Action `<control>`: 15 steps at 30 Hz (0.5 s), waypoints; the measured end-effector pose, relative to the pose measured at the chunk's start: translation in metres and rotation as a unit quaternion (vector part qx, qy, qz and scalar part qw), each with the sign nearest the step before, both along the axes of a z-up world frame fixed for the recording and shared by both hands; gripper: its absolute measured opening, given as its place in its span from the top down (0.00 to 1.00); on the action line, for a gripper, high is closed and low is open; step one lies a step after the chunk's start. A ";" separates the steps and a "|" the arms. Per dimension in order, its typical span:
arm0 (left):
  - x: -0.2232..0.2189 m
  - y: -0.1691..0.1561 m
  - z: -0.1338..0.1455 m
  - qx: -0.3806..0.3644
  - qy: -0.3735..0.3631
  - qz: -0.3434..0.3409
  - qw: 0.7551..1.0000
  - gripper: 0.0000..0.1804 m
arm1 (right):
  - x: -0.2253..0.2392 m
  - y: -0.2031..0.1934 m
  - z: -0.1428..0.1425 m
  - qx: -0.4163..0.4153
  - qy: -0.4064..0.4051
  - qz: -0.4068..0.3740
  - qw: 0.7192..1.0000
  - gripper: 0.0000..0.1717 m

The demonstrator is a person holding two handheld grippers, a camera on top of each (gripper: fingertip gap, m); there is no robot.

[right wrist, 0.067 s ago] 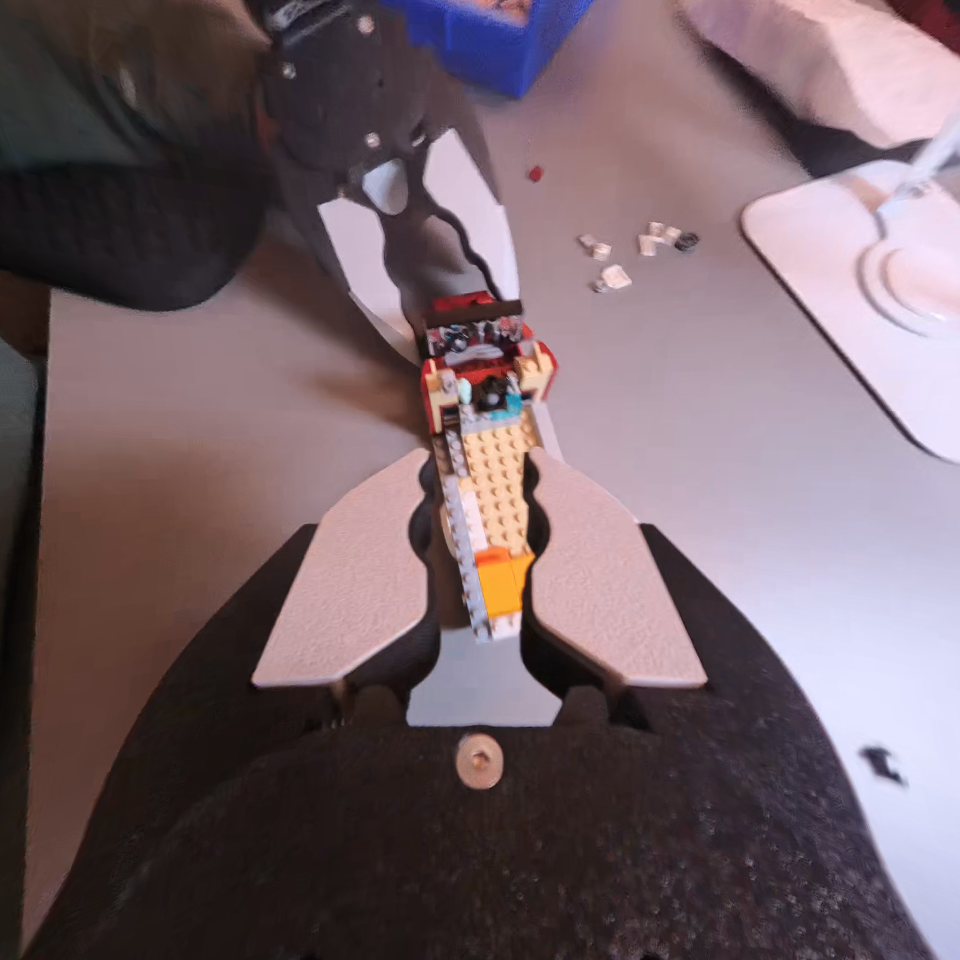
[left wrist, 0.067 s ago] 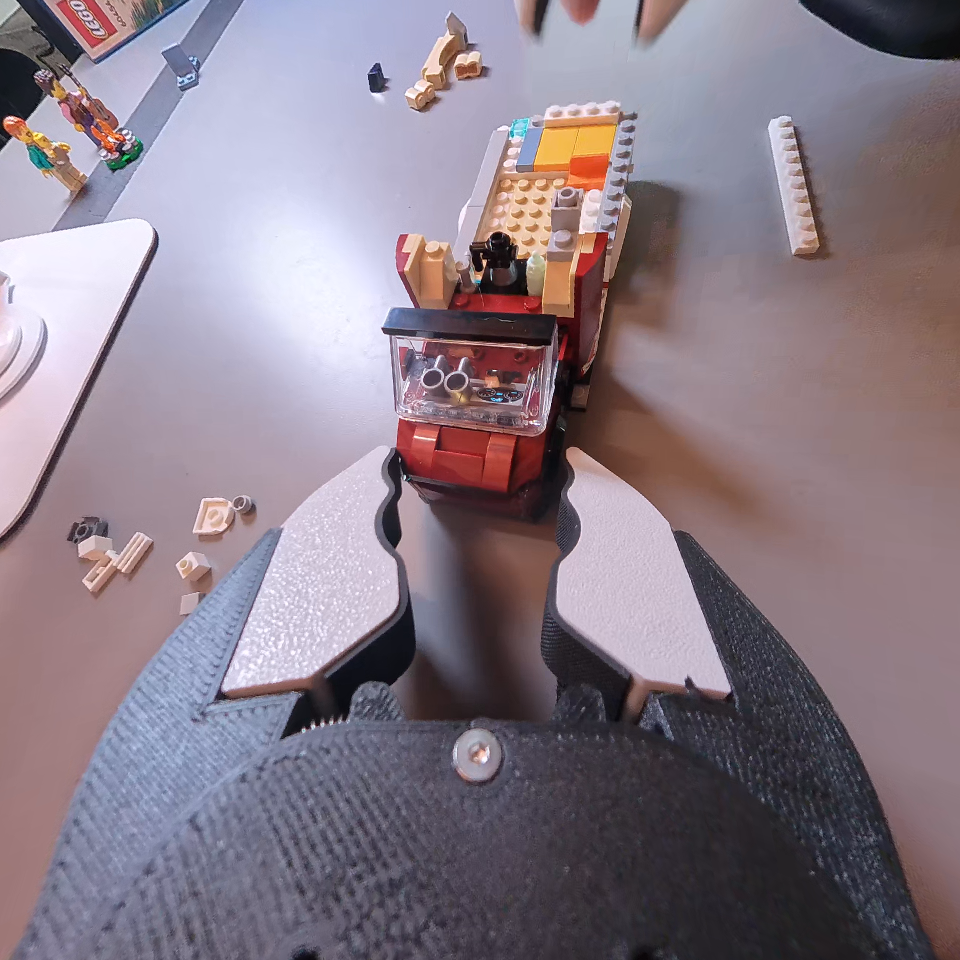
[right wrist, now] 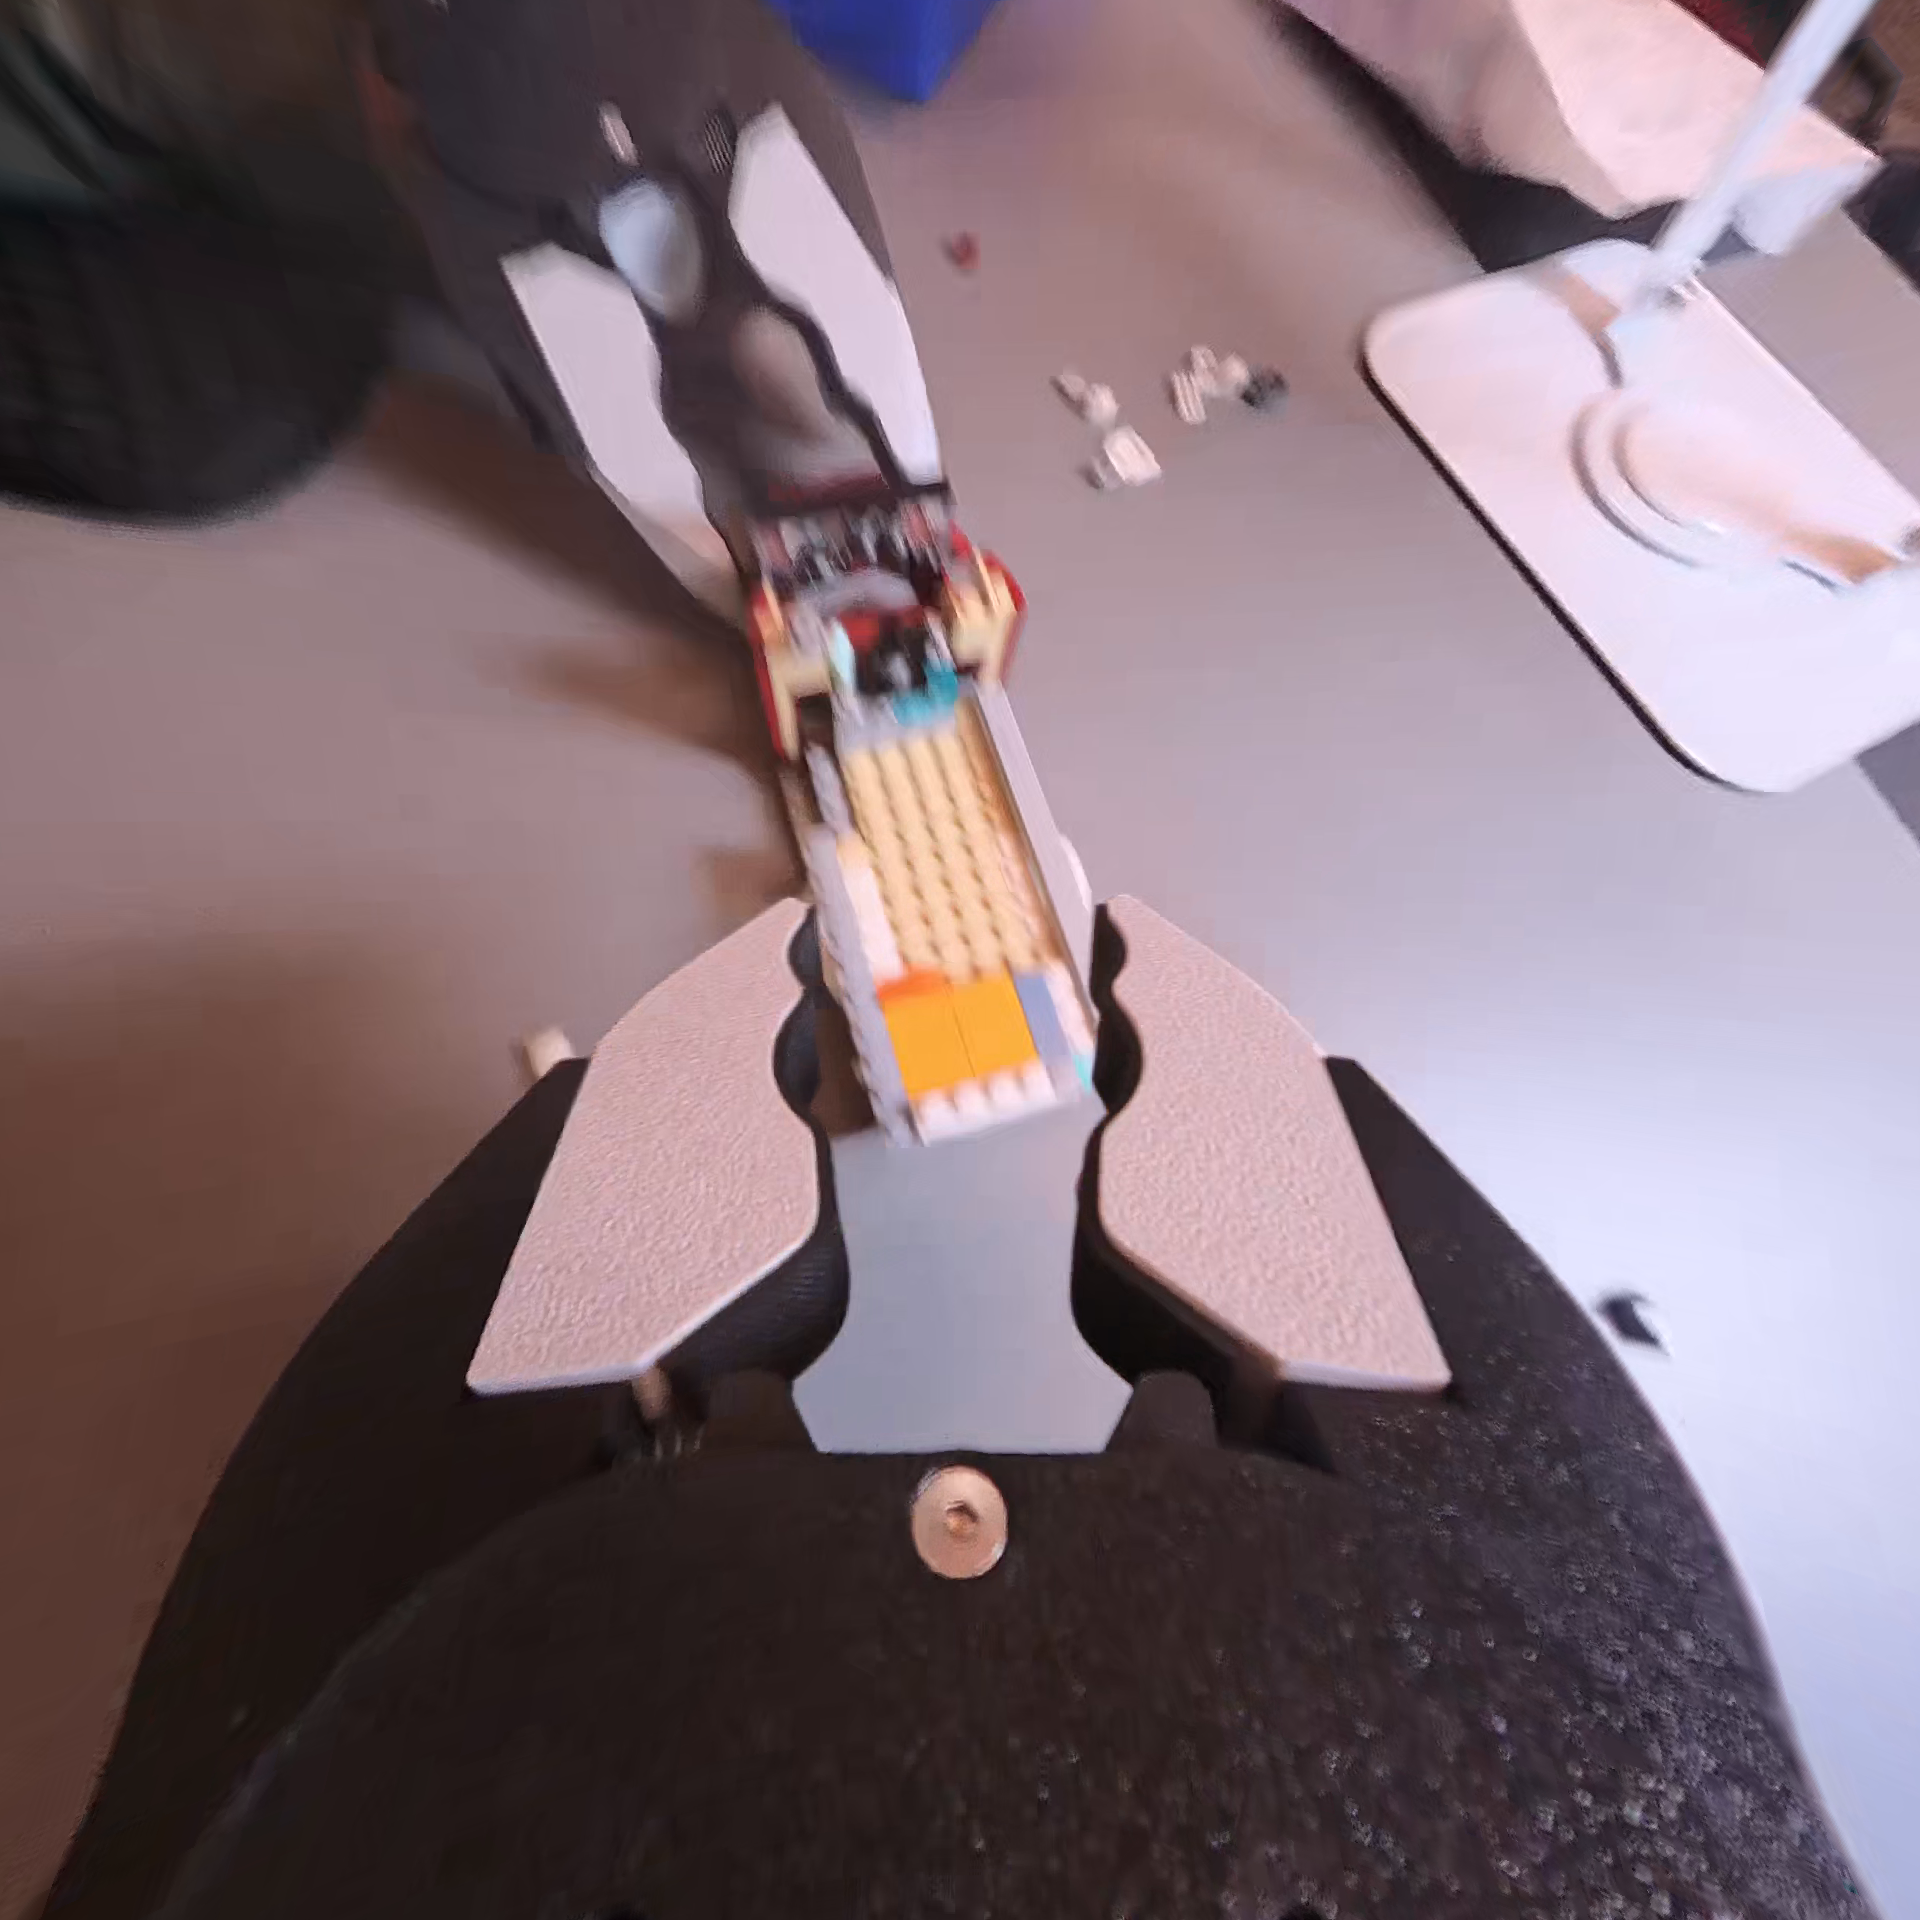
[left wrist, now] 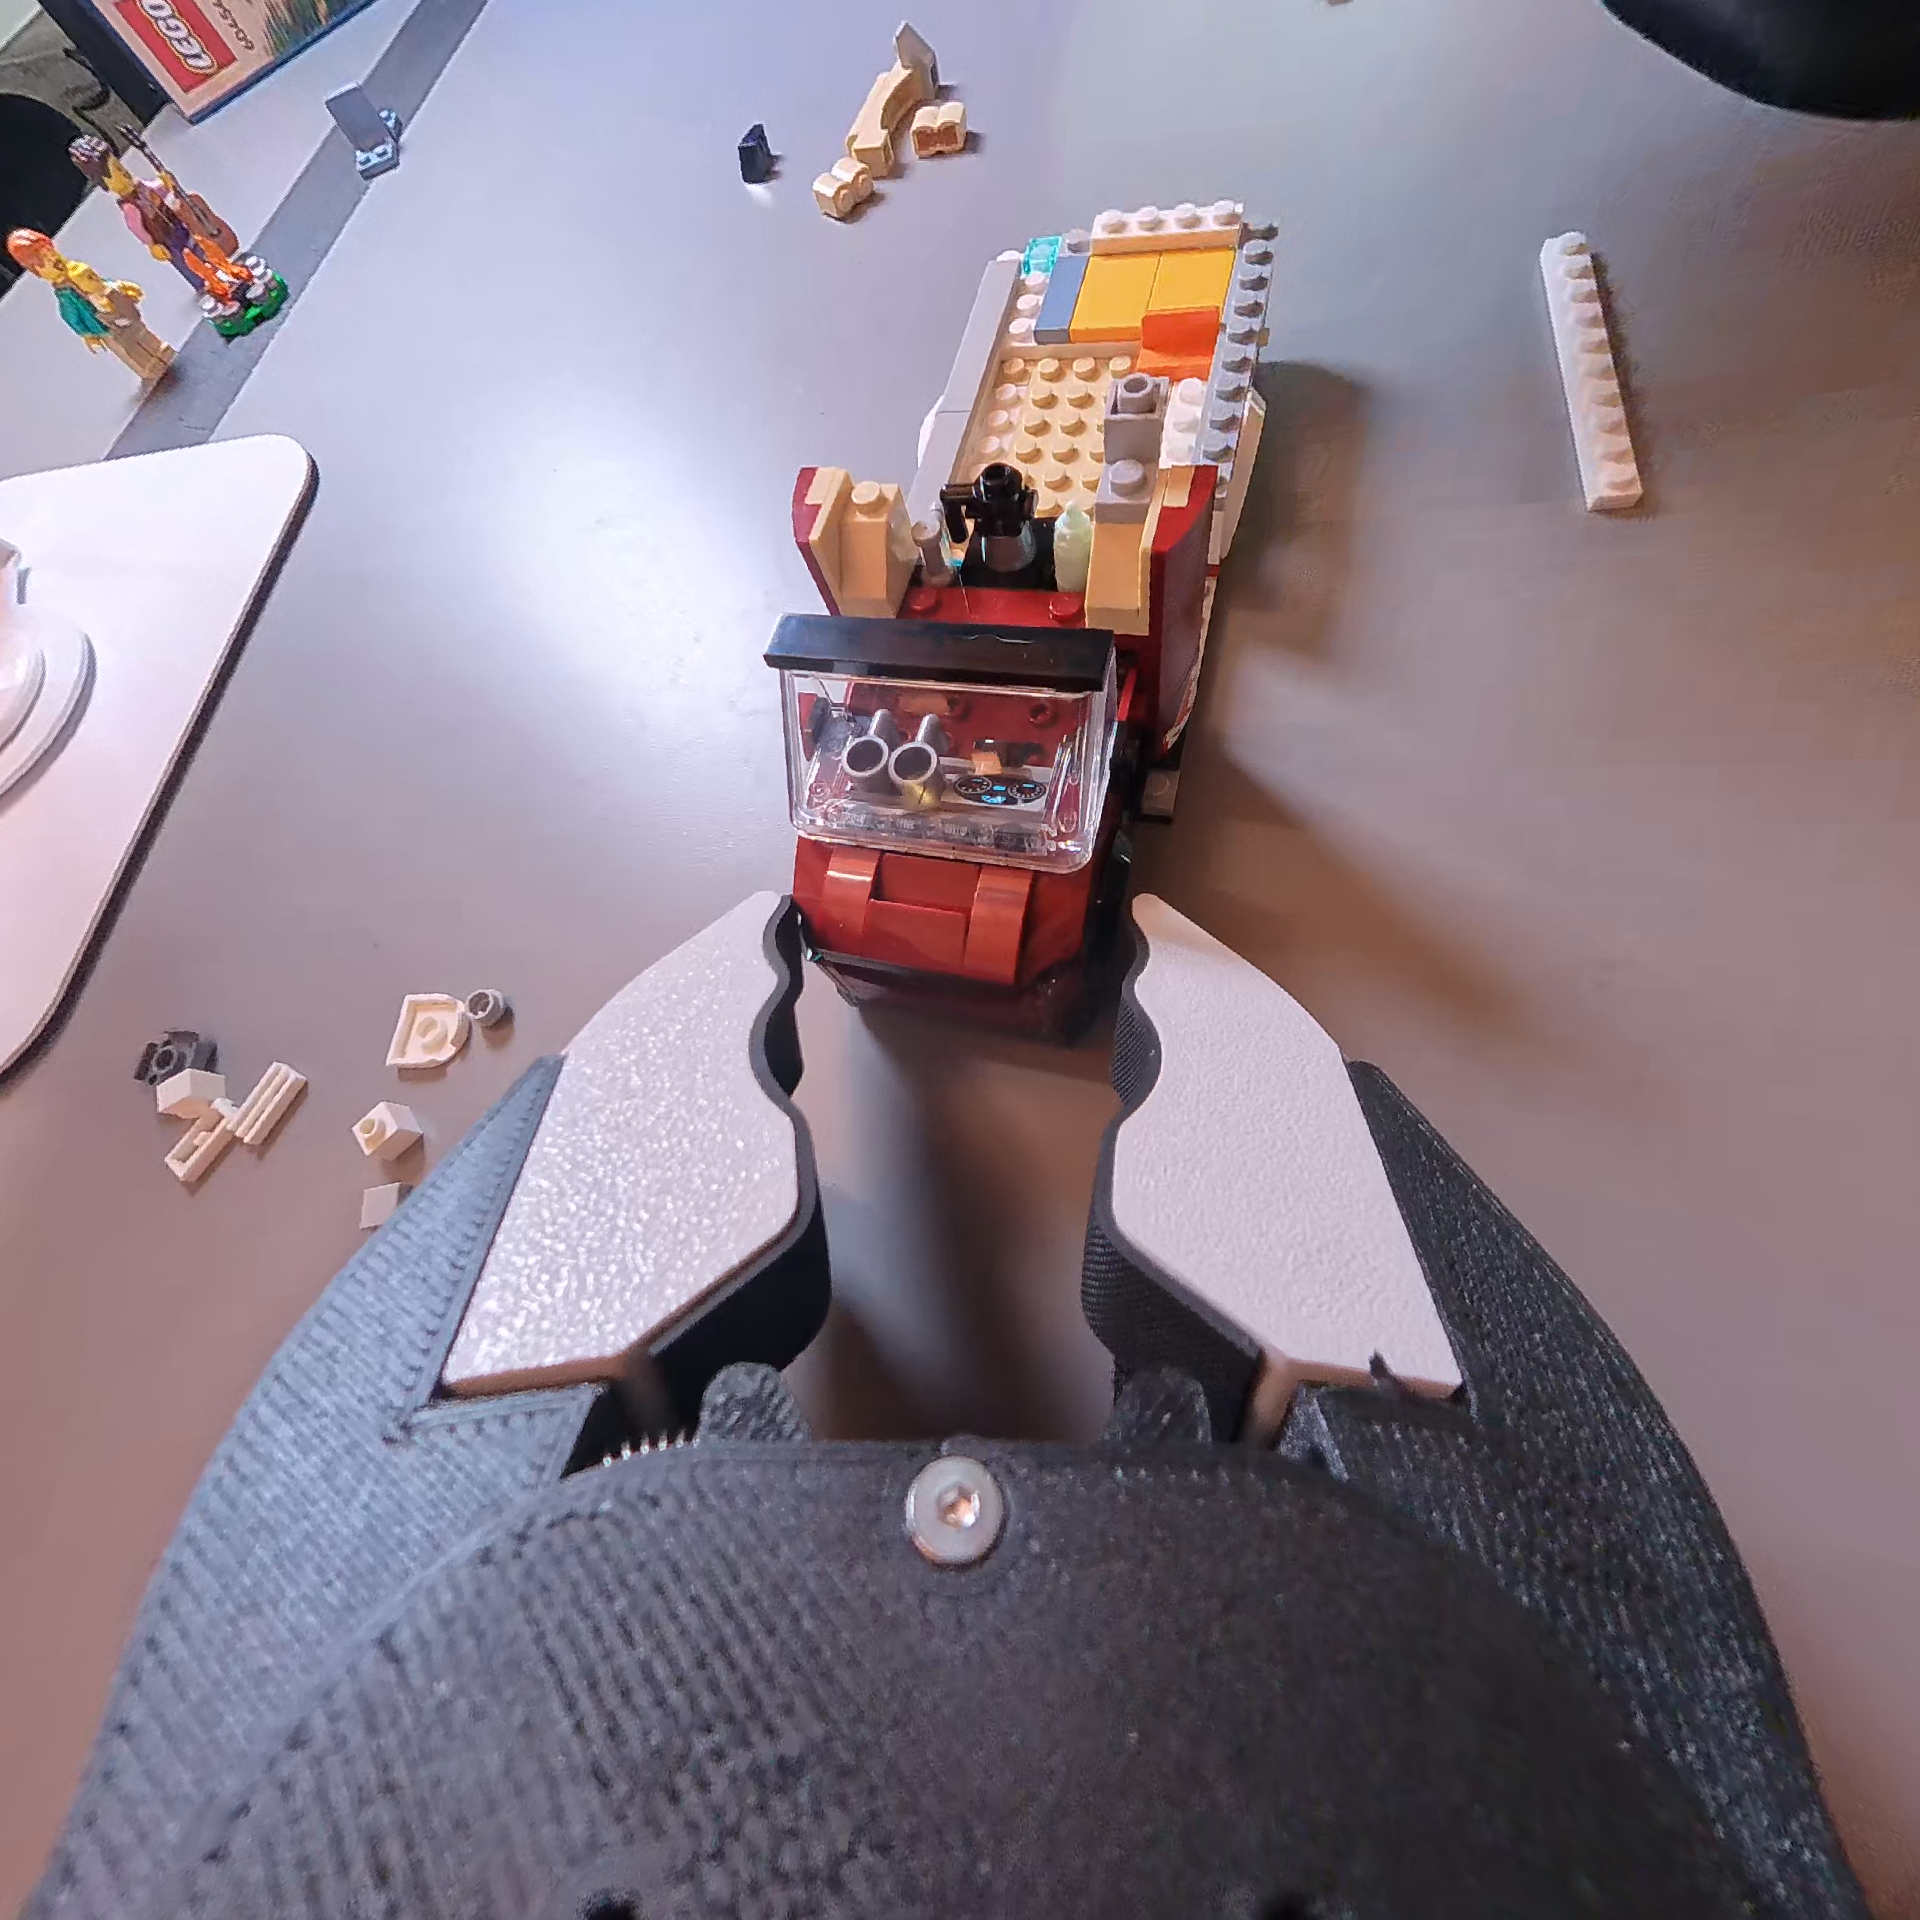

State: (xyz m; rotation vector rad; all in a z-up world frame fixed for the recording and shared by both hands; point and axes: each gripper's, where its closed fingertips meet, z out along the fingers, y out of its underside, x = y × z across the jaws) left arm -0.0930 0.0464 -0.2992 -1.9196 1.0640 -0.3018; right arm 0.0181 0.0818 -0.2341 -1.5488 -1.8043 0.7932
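Brick-built truck (left wrist: pixel 1029 665) sits on the grey table (left wrist: pixel 571 644), red cab with clear windscreen at one end, tan studded bed with orange tiles at the other. Judgement: light, rigid as a block but press-fit, so it could shed parts if squeezed on the windscreen or loose top bits; the solid red nose and the bed side walls look like the safe places to hold

Left gripper (left wrist: pixel 961 925) is at the truck's red nose, jaws partly open; fingertips (left wrist: pixel 769 935) flank the nose closely, left one right against it, firm clamping not evident

Right gripper (right wrist: pixel 951 914) straddles the truck's bed end, jaws partly open; view is blurred, so pad contact is probably absent but I can't confirm

Around the truck:
- one long white plate (left wrist: pixel 1590 374) beside the bed
- two minifigures (left wrist: pixel 135 270) far off the cab side
- a handful of small loose white pieces (left wrist: pixel 270 1091), about seven, near the nose
- tan pieces (left wrist: pixel 883 135) beyond the bed
- one white lamp base (left wrist: pixel 156 644)
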 end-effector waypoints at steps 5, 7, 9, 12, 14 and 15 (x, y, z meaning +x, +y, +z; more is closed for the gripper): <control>-0.006 0.006 0.000 0.005 0.002 0.005 1.000 0.68 | 0.042 0.020 -0.053 0.057 -0.075 -0.024 0.995 0.54; -0.011 0.012 0.001 0.007 0.002 0.013 1.000 0.69 | 0.038 0.023 -0.064 0.047 -0.083 -0.016 0.995 0.53; -0.018 0.020 0.001 0.011 0.006 0.039 0.999 0.71 | 0.029 0.023 -0.071 0.037 -0.092 0.003 0.995 0.53; -0.043 0.037 0.006 0.056 0.025 0.125 0.990 0.76 | 0.016 0.030 -0.071 0.051 -0.093 -0.001 0.994 0.79; -0.061 0.041 0.010 0.066 0.023 0.175 0.982 0.77 | 0.017 0.042 -0.072 0.051 -0.103 -0.047 0.992 0.83; -0.066 0.041 0.011 0.062 0.013 0.188 0.980 0.76 | 0.019 0.041 -0.073 0.030 -0.109 -0.055 0.992 0.78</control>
